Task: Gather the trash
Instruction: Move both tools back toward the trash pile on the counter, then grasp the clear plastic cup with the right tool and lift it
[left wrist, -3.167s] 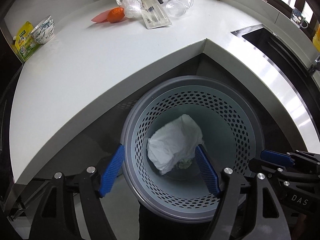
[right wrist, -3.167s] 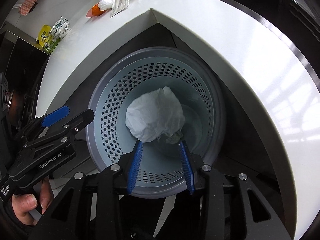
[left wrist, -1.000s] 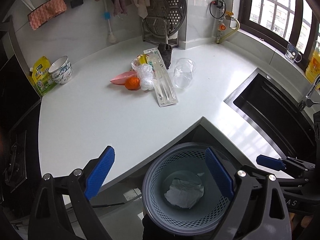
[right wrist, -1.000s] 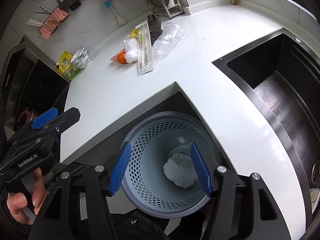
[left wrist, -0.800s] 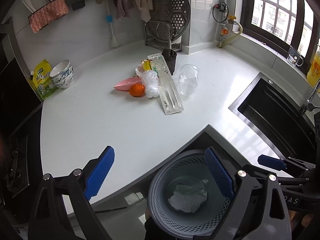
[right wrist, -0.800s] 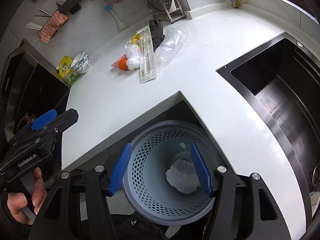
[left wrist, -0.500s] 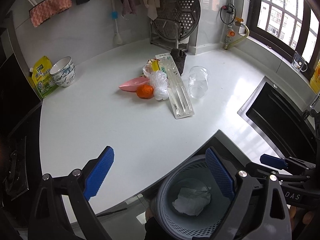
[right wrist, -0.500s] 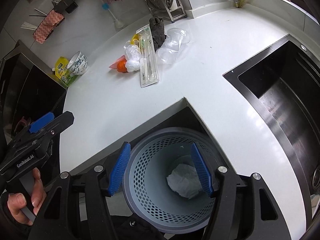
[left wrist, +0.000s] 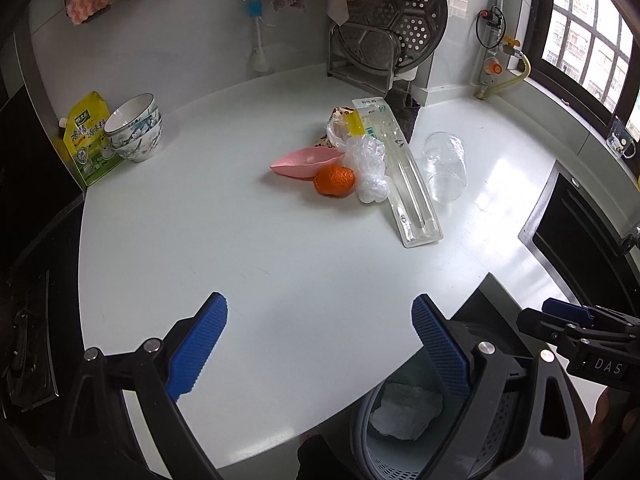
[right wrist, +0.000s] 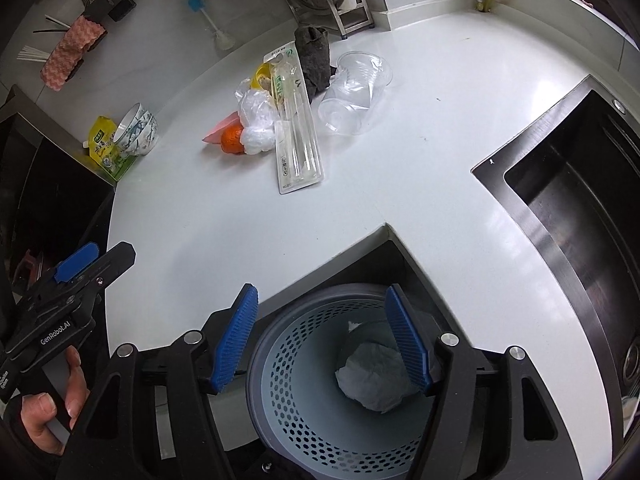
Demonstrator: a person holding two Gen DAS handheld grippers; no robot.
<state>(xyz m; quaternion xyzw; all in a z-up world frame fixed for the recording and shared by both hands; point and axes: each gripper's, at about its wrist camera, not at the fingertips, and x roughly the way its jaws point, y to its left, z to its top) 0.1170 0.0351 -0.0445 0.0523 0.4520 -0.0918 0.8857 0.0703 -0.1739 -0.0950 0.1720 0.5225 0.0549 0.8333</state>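
Observation:
A grey perforated waste basket stands below the counter corner with a crumpled white paper inside; both show in the left wrist view, basket and paper. On the white counter lies a pile of trash: a long clear blister pack, crumpled clear plastic, an orange, a pink peel-like piece, and clear plastic cups. My left gripper is open and empty above the counter's near edge. My right gripper is open and empty above the basket.
Stacked bowls and a yellow-green pouch stand at the counter's left. A dark cloth and a metal rack are behind the pile. A black sink lies to the right.
Both grippers have risen from the basket and moved toward the counter. The left has tilted up so the trash pile is closer. Both stay open and empty.

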